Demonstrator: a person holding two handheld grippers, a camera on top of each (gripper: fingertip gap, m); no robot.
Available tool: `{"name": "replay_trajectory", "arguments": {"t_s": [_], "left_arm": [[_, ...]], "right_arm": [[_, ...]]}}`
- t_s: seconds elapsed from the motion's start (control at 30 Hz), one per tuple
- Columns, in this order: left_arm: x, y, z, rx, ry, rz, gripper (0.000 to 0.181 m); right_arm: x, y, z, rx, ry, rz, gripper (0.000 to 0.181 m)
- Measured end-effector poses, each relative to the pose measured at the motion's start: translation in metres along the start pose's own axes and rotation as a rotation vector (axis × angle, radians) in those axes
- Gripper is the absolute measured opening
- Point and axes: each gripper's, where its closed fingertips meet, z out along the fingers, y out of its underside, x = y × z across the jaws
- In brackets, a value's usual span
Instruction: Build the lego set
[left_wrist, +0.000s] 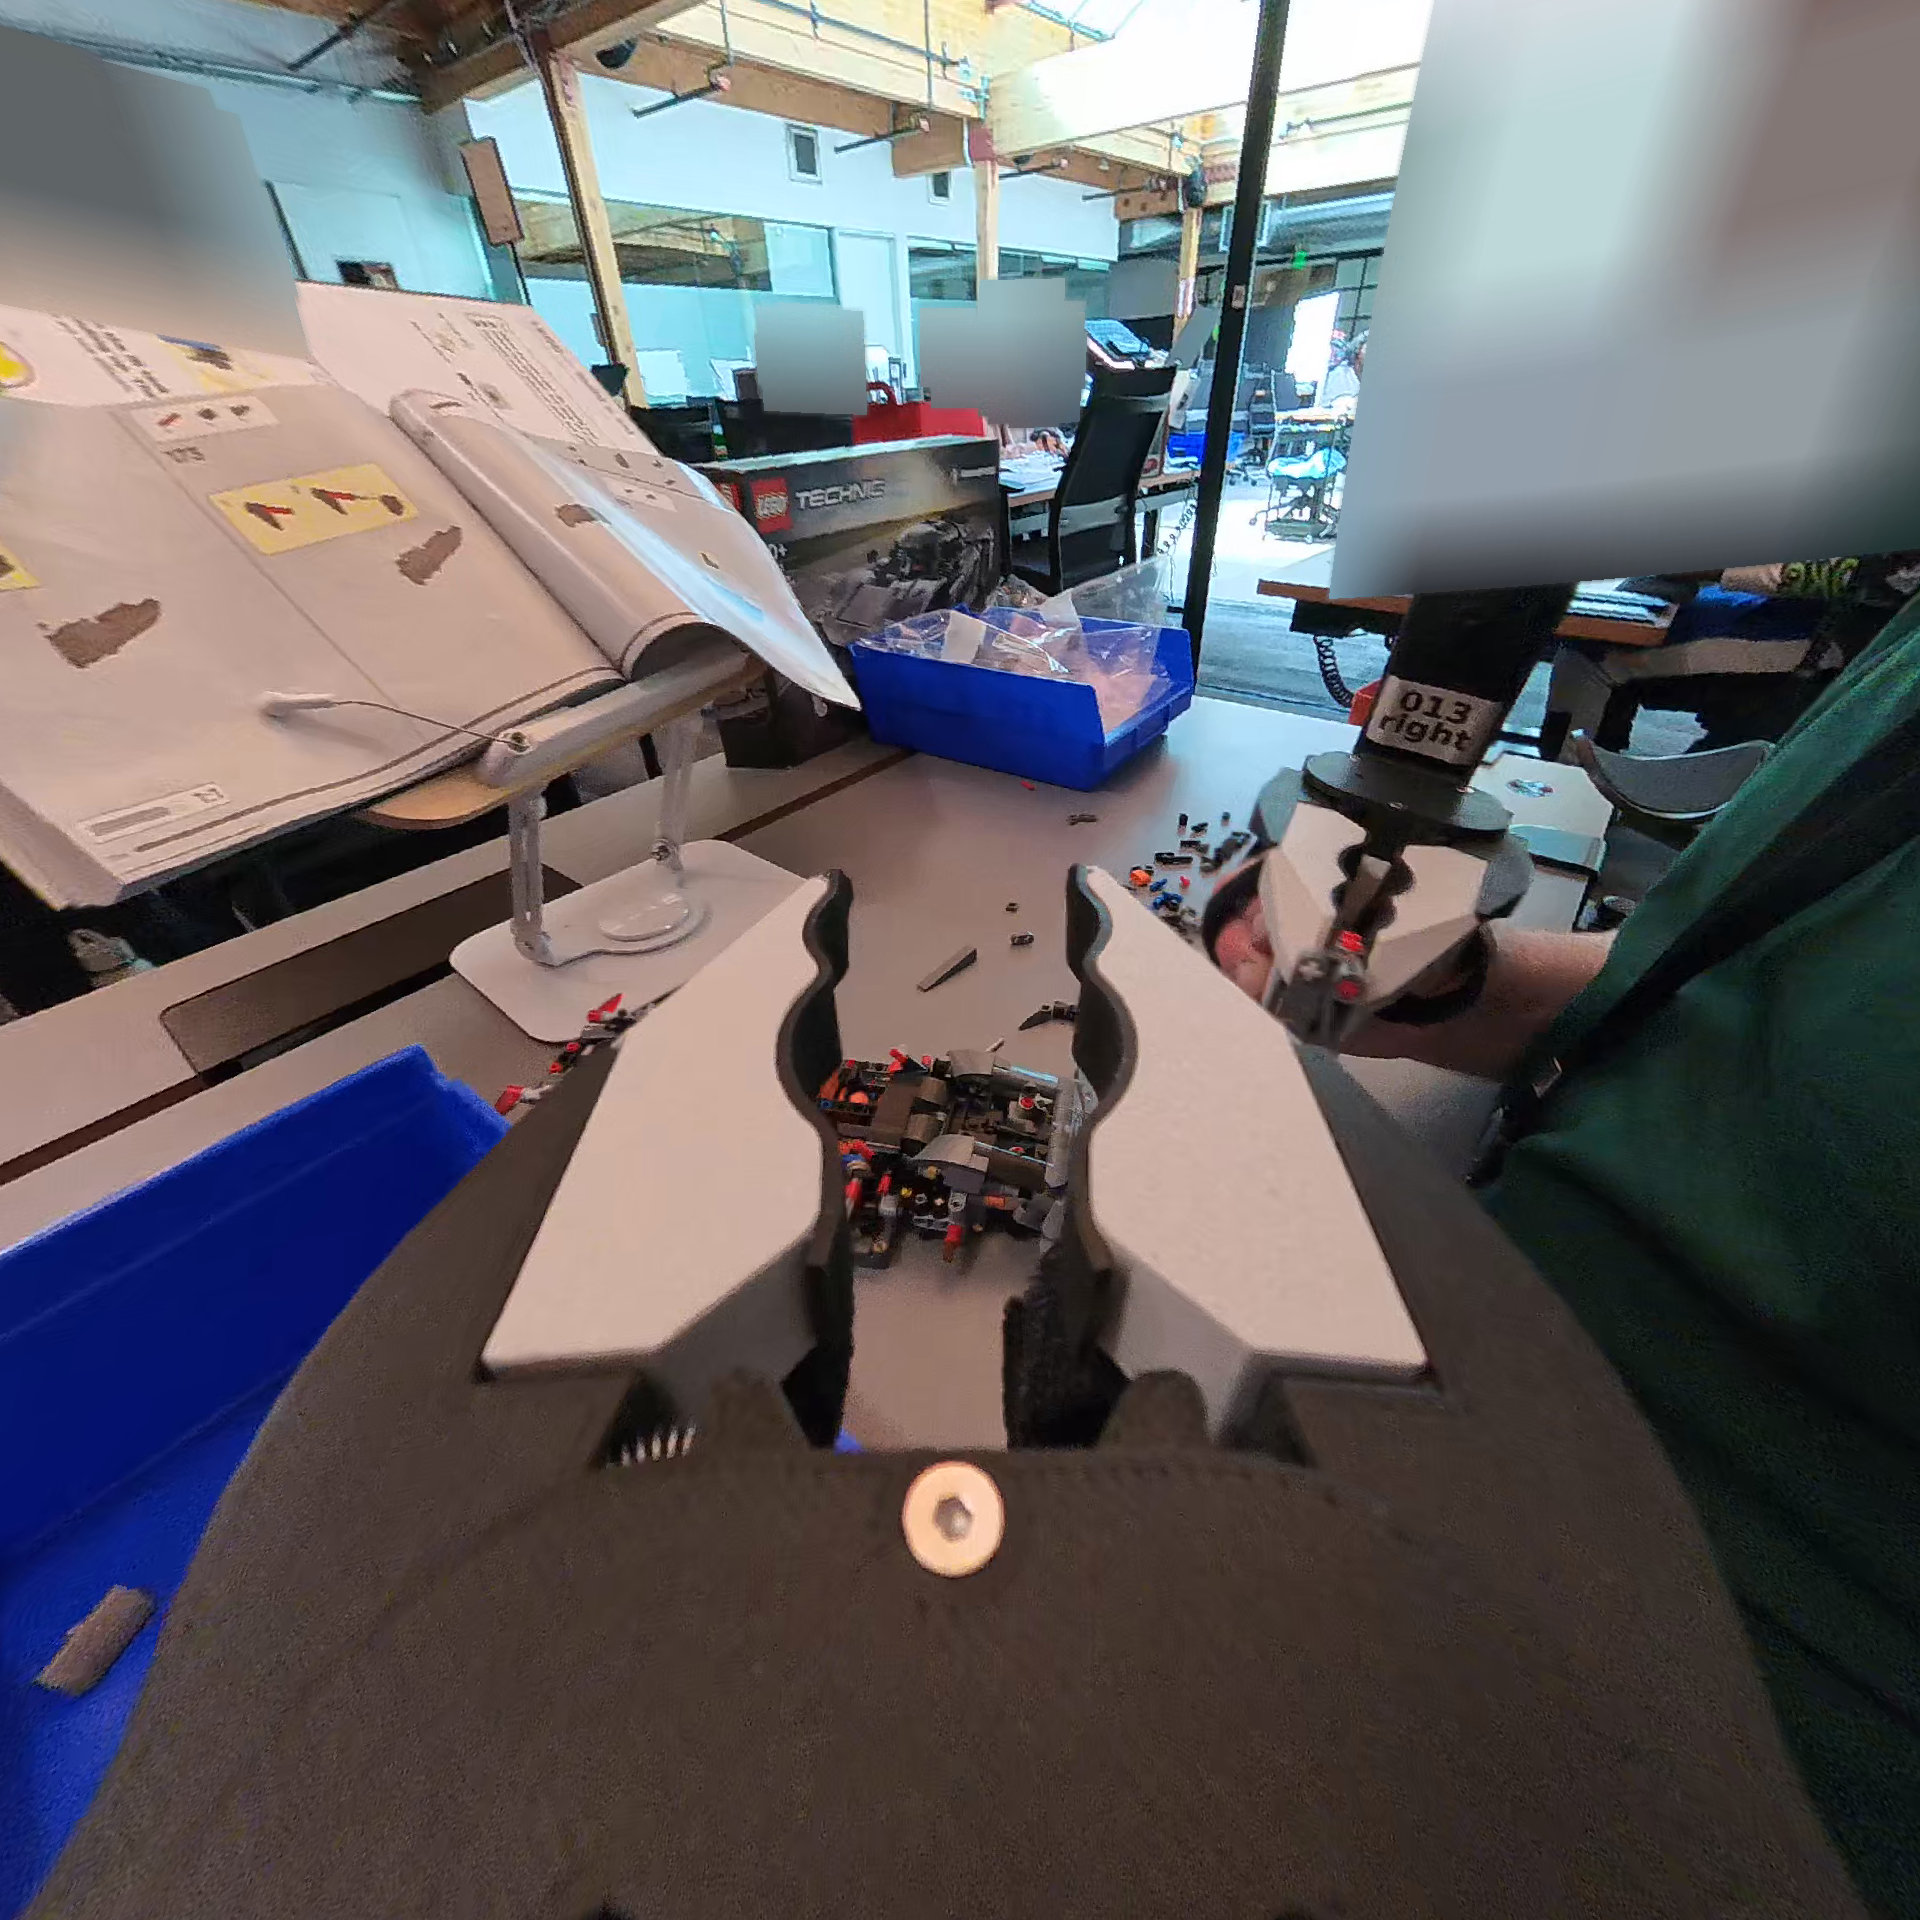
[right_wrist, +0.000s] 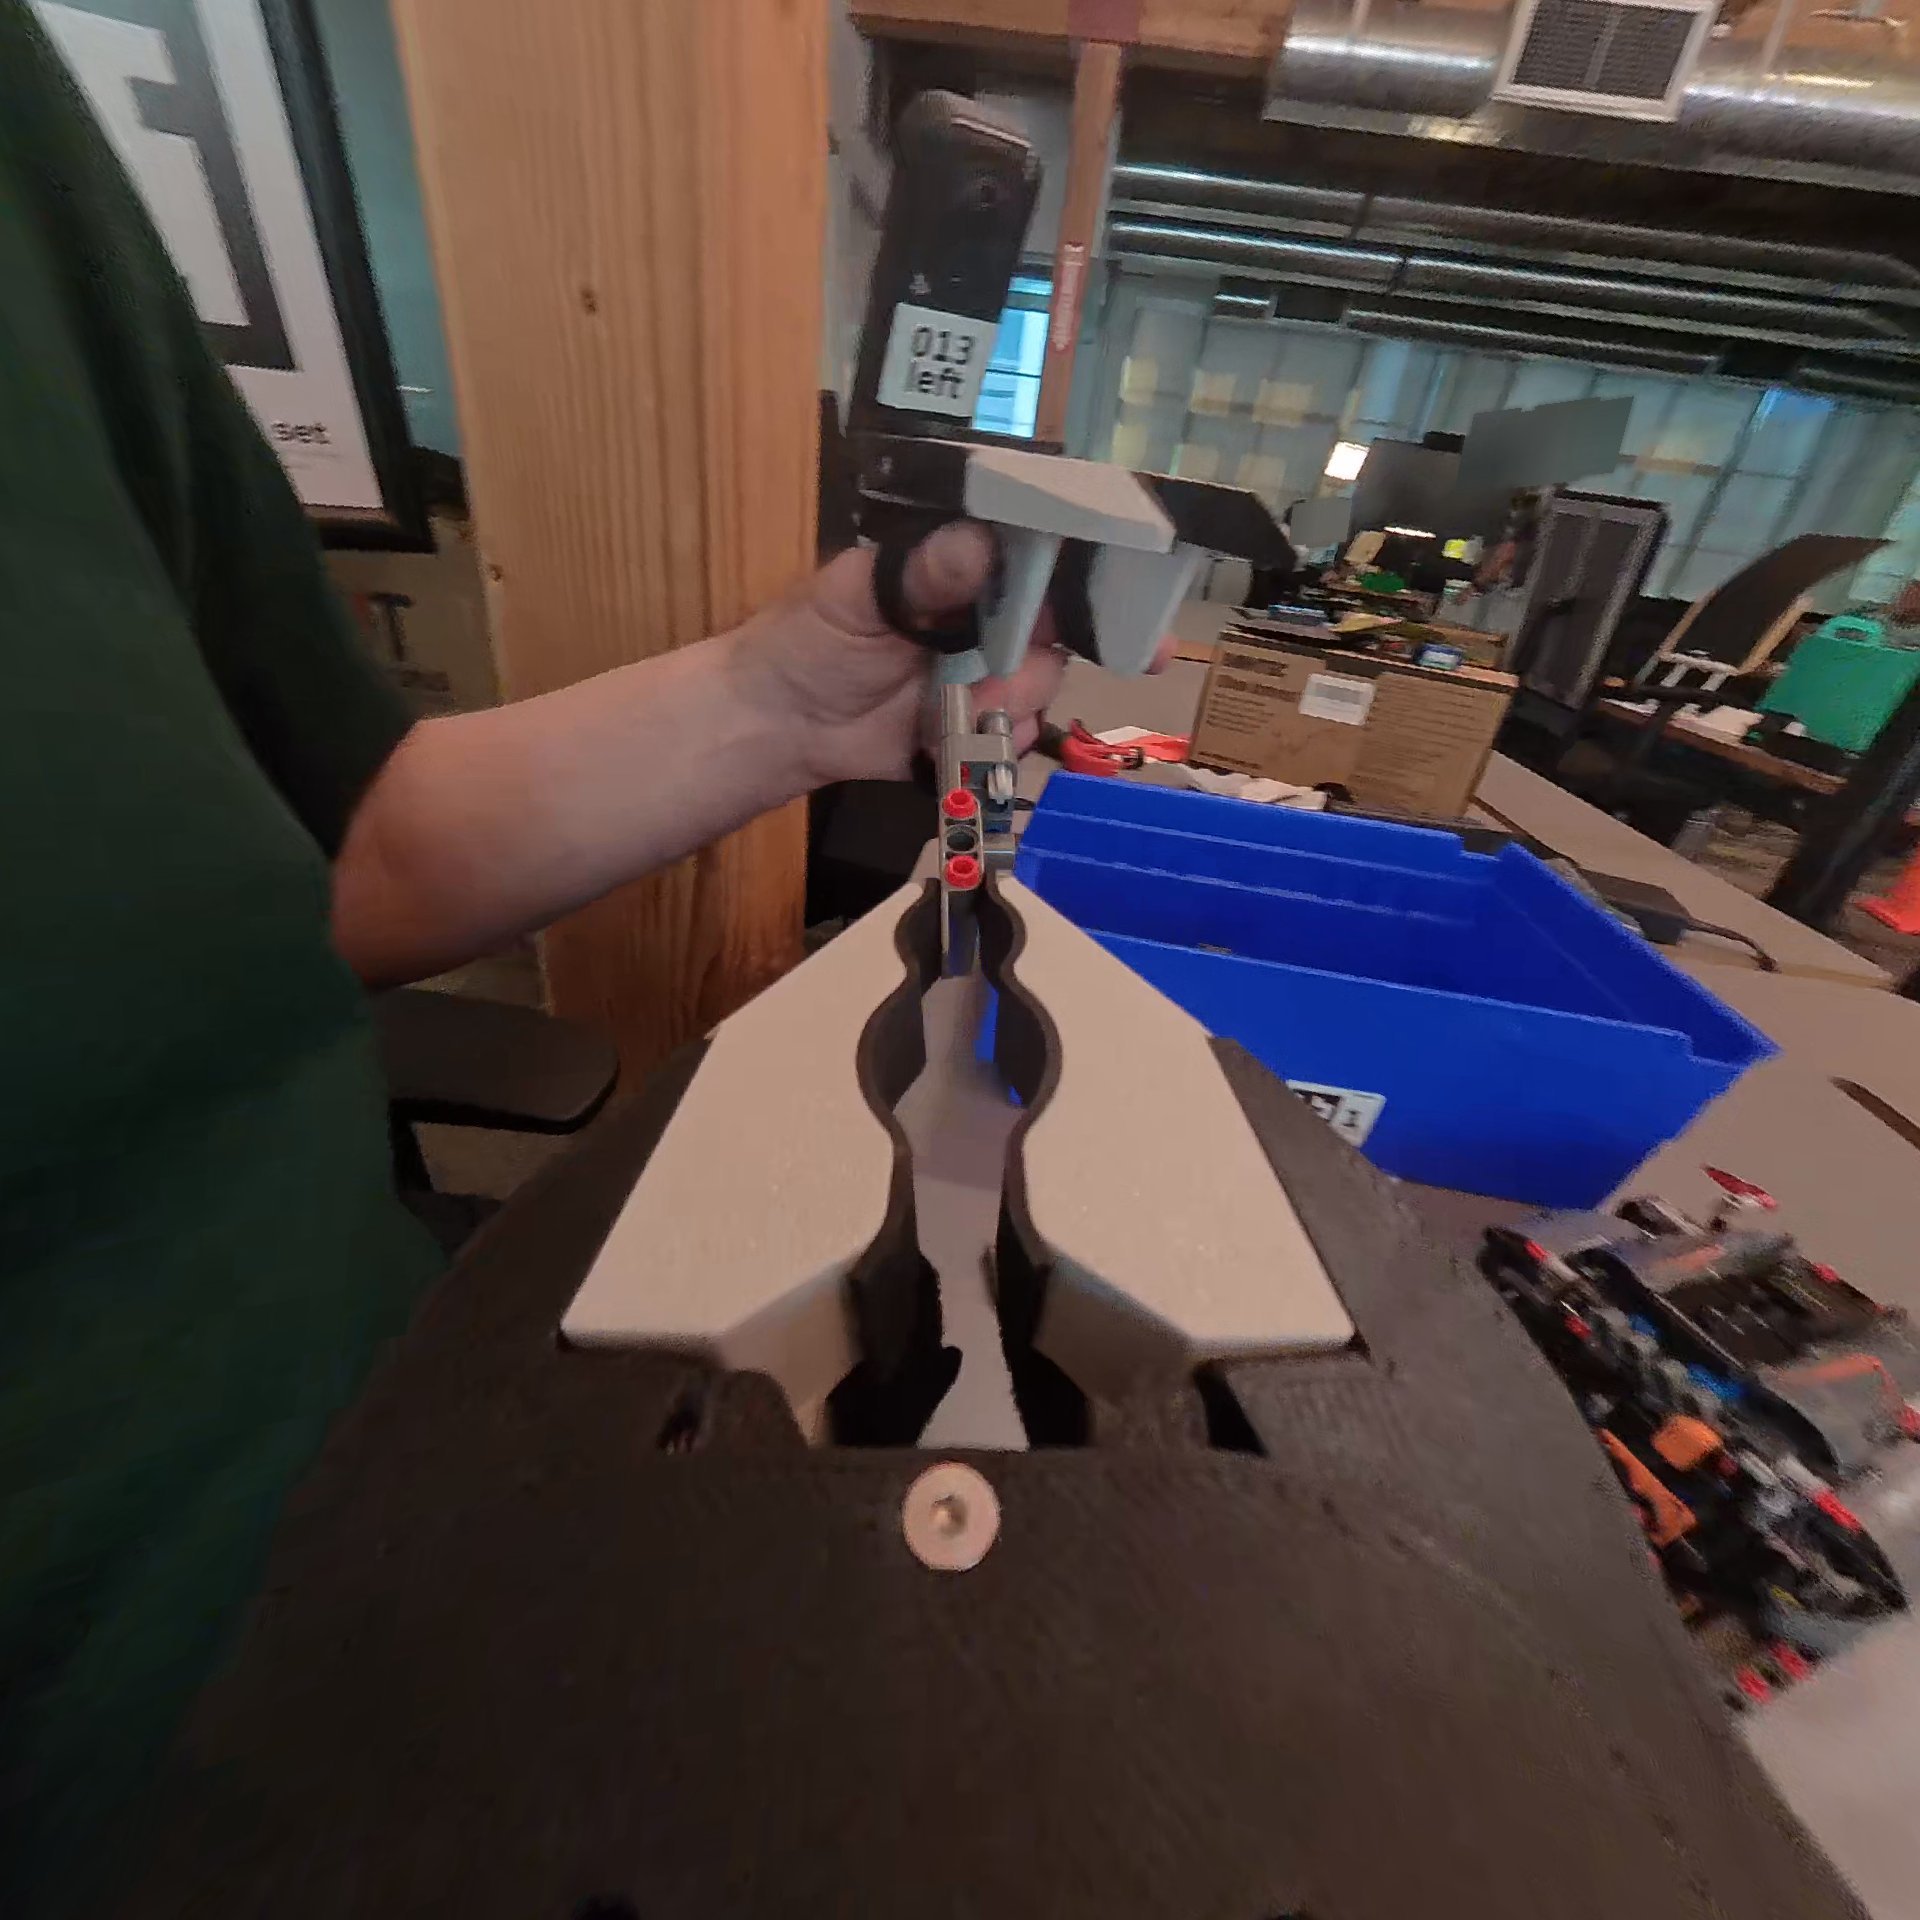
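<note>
Only our left wrist view shows the open paper instruction book (left_wrist: 312, 540). Below it, our wide-open left gripper (left_wrist: 956, 914) hovers above the dark half-built lego model (left_wrist: 945, 1143). Our right gripper (right_wrist: 971, 894) pinches a small grey lego piece with red pins (right_wrist: 966, 831).

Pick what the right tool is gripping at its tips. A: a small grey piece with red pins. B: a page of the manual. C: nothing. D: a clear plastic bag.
A: the right tool is closed on a small grey piece carrying two red pins, held above the table.
</note>
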Motion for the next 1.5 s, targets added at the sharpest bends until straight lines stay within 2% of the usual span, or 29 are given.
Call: {"name": "replay_trajectory", "arguments": {"t_s": [0.37,0.6,0.87,1.1,1.33,1.5], "left_arm": [[-0.022,0.017,-0.023,-0.074,-0.123,-0.001,0.036],[-0.047,0.02,-0.053,-0.141,-0.284,0.041,0.031],[-0.082,0.05,-0.083,-0.285,-0.428,0.056,0.025],[-0.104,0.066,-0.104,-0.408,-0.512,0.102,0.022],[-0.111,0.094,-0.124,-0.595,-0.514,0.119,0.019],[-0.108,0.128,-0.123,-0.777,-0.413,0.087,0.017]], "right_arm": [[-0.019,0.013,0.01,-0.039,-0.127,-0.022,0.005],[0.005,0.027,-0.005,-0.045,-0.085,0.059,0.005],[0.018,0.044,-0.005,-0.076,-0.089,0.117,0.005],[0.025,0.04,-0.014,-0.013,-0.115,0.187,0.005],[0.032,0.045,-0.017,0.005,-0.126,0.226,0.005],[0.033,0.046,-0.017,0.005,-0.136,0.229,0.005]]}}
